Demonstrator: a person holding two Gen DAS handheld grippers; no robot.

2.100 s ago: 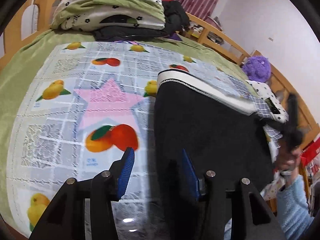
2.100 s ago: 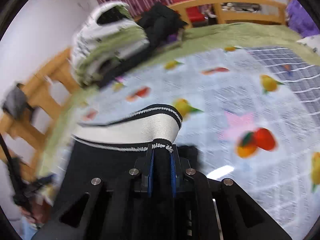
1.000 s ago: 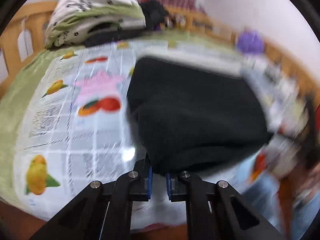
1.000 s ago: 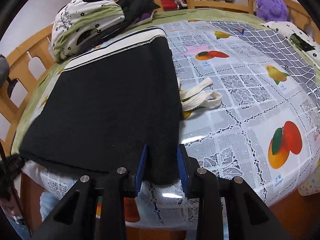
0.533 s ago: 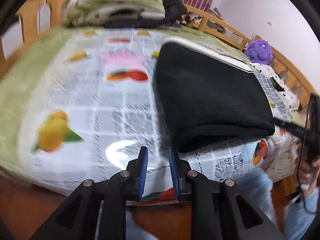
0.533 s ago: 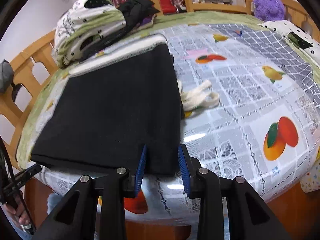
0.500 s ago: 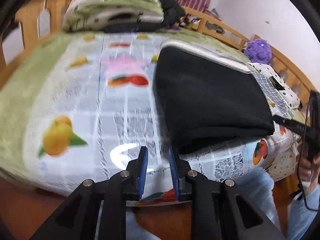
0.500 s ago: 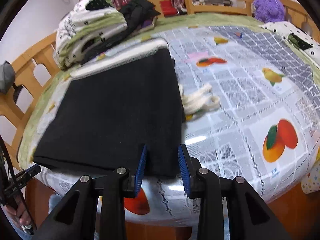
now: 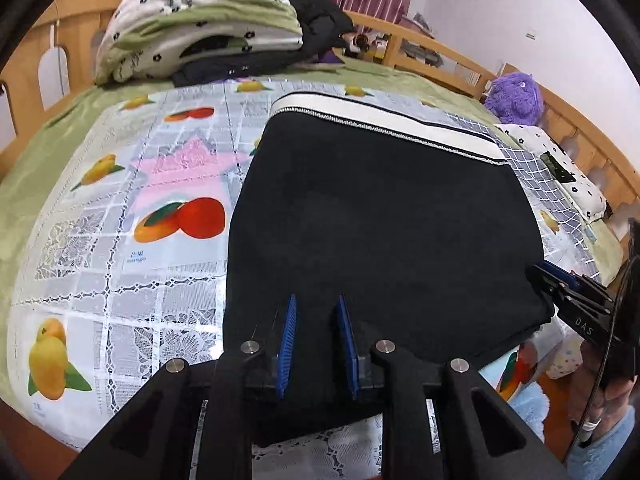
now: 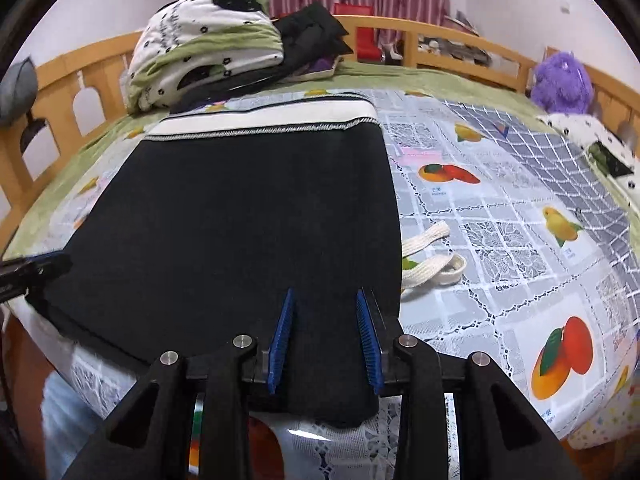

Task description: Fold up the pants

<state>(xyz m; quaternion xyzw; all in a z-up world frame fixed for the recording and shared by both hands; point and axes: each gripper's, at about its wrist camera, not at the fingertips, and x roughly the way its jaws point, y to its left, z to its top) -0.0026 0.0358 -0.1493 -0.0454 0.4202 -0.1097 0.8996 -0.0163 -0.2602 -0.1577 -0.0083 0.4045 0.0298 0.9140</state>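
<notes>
Black pants [image 9: 380,208] lie folded flat on a fruit-print tablecloth [image 9: 120,240], with their white waistband [image 9: 380,114] at the far end. My left gripper [image 9: 315,304] hovers over their near edge. It is open a little, and the black cloth shows between its blue pads without being pinched. In the right wrist view the same pants [image 10: 248,208] fill the middle. My right gripper [image 10: 325,300] is open over their near right corner, with cloth between the pads. Its white drawstring [image 10: 432,256] lies just right of the pants. Each gripper shows at the edge of the other's view.
A pile of folded bedding [image 9: 200,20] and dark clothes sits at the far end. A purple plush toy [image 9: 516,96] rests by the wooden rail [image 10: 460,40] at the right. The person's hand [image 9: 608,384] and blue sleeve are low right. The cloth's front edge runs just under the grippers.
My left gripper let go of the pants' near edge, swung left off the cloth, then came back over that edge with jaws slightly apart. The right gripper stayed at the near right corner.
</notes>
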